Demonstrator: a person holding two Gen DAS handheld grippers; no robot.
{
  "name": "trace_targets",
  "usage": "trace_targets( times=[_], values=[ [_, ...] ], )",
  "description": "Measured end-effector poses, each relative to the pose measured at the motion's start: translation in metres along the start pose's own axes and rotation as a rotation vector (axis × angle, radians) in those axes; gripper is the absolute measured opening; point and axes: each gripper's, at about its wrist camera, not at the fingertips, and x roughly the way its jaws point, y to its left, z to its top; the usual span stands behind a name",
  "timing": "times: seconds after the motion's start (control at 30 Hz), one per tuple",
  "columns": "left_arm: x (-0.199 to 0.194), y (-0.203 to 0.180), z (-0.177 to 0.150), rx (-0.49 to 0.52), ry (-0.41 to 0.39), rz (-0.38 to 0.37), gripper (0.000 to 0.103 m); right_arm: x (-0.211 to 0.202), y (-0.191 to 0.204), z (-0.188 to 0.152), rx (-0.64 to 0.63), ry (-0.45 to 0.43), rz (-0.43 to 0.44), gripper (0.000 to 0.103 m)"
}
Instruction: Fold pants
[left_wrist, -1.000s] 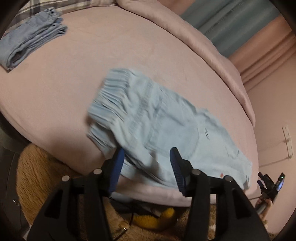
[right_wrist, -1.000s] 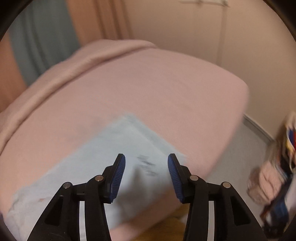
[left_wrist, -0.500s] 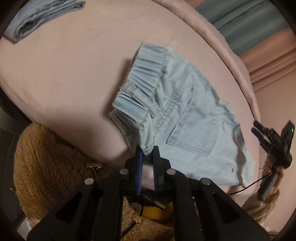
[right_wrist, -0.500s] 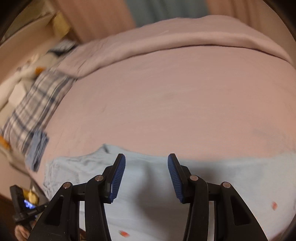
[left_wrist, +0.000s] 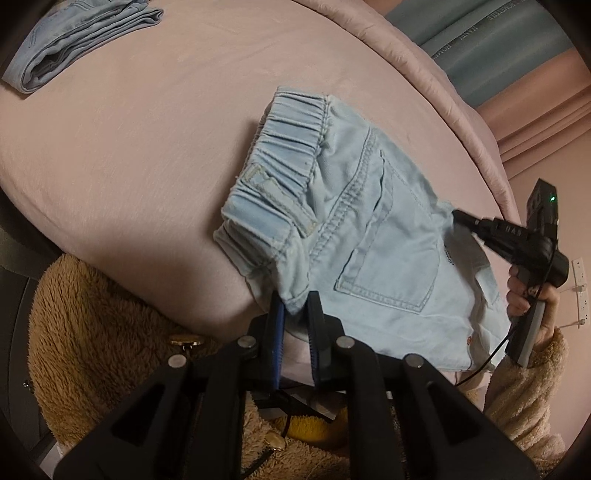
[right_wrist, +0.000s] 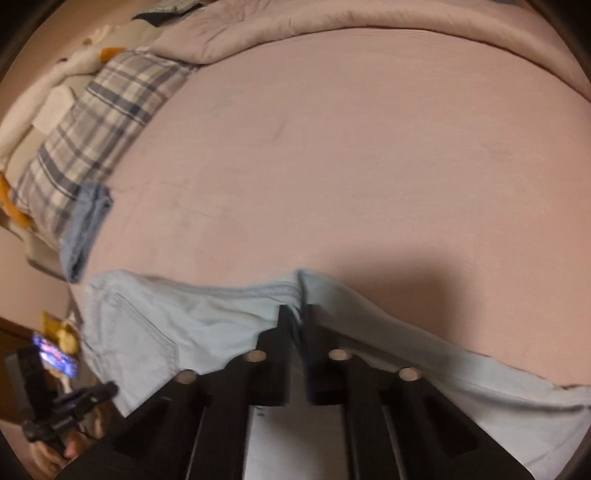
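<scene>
The pants (left_wrist: 373, 236) lie on the bed (left_wrist: 140, 122), near its edge – your left gripper (left_wrist: 295, 308) pinches the waist corner, your right gripper (right_wrist: 299, 314) pinches the far edge. Looks like fold time – lift both together, lay one half over

Pink bed (left_wrist: 147, 122), light-blue pants (left_wrist: 373, 229) at its edge, 1 folded denim pair (left_wrist: 81, 37), plaid pillow (right_wrist: 99, 125)

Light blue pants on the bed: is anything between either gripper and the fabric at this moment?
Nothing visible. The left gripper is shut on the pants at the waistband corner, and the right gripper is shut on their far edge.
</scene>
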Motion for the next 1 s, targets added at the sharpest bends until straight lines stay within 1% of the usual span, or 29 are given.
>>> trace_targets(
  times=[0.1,0.17,0.2,0.23,0.27,0.33,0.37,0.43,0.47,0.5,0.53,0.57,0.6,0.63,0.67,0.73,0.77,0.8,0.83,0.9,0.93,0.97,1.0],
  values=[
    [0.001,0.001,0.000,-0.001,0.001,0.000,0.014,-0.010,0.001,0.007,0.010,-0.058,-0.008,0.004],
    [0.002,0.002,0.001,0.000,0.000,0.001,0.014,-0.007,-0.002,0.010,0.014,-0.054,-0.018,0.004],
    [0.001,0.002,0.000,0.000,-0.001,0.004,0.017,0.001,-0.003,0.010,0.016,-0.041,-0.034,0.004],
    [0.002,0.001,0.001,0.002,-0.004,0.013,0.022,0.013,0.001,0.011,0.015,-0.026,-0.048,0.004],
    [0.001,0.000,0.001,0.004,-0.007,0.027,0.025,0.022,0.000,0.009,0.016,-0.010,-0.063,0.004],
    [-0.001,-0.001,0.002,0.011,-0.008,0.061,0.041,0.029,0.000,0.007,0.015,-0.014,-0.077,0.004],
    [-0.004,-0.002,0.003,0.014,-0.008,0.074,0.044,0.025,0.000,0.006,0.006,-0.030,-0.083,0.004],
    [-0.015,-0.003,0.007,0.008,-0.022,0.066,0.049,0.017,0.001,0.004,-0.008,-0.059,-0.114,0.006],
    [-0.020,-0.005,0.009,0.009,-0.035,0.057,0.051,0.013,0.001,0.004,-0.008,-0.069,-0.127,0.008],
    [-0.027,-0.008,0.012,0.012,-0.053,0.050,0.058,0.003,-0.002,0.002,0.003,-0.083,-0.143,0.017],
    [-0.039,-0.014,0.016,0.020,-0.088,0.046,0.065,-0.002,-0.004,0.001,0.013,-0.094,-0.145,0.027],
    [-0.047,-0.019,0.019,0.030,-0.115,0.046,0.068,-0.018,-0.016,-0.005,0.038,-0.127,-0.149,0.032],
    [-0.057,-0.028,0.023,0.053,-0.155,0.045,0.073,-0.033,-0.025,-0.009,0.062,-0.159,-0.154,0.041],
    [-0.063,-0.036,0.026,0.074,-0.180,0.037,0.078,-0.045,-0.034,-0.014,0.086,-0.187,-0.163,0.044],
    [-0.067,-0.044,0.029,0.097,-0.199,0.020,0.080,-0.064,-0.051,-0.023,0.129,-0.220,-0.186,0.044],
    [-0.064,-0.065,0.038,0.146,-0.210,-0.029,0.082,-0.095,-0.089,-0.043,0.220,-0.254,-0.241,0.044],
    [-0.059,-0.075,0.041,0.159,-0.199,-0.040,0.081,-0.104,-0.101,-0.052,0.255,-0.265,-0.262,0.044],
    [-0.051,-0.086,0.046,0.175,-0.187,-0.054,0.081,-0.124,-0.127,-0.068,0.320,-0.283,-0.306,0.045],
    [-0.038,-0.103,0.051,0.202,-0.171,-0.087,0.080,-0.138,-0.146,-0.081,0.369,-0.295,-0.341,0.047],
    [-0.013,-0.131,0.057,0.248,-0.135,-0.129,0.078,-0.166,-0.186,-0.109,0.474,-0.330,-0.384,0.051],
    [0.000,-0.144,0.060,0.269,-0.113,-0.147,0.071,-0.175,-0.200,-0.119,0.512,-0.339,-0.390,0.051],
    [0.014,-0.157,0.062,0.286,-0.087,-0.165,0.067,-0.189,-0.221,-0.134,0.578,-0.350,-0.404,0.052],
    [0.026,-0.167,0.065,0.293,-0.064,-0.181,0.058,-0.202,-0.241,-0.149,0.636,-0.362,-0.425,0.053]
  ],
)
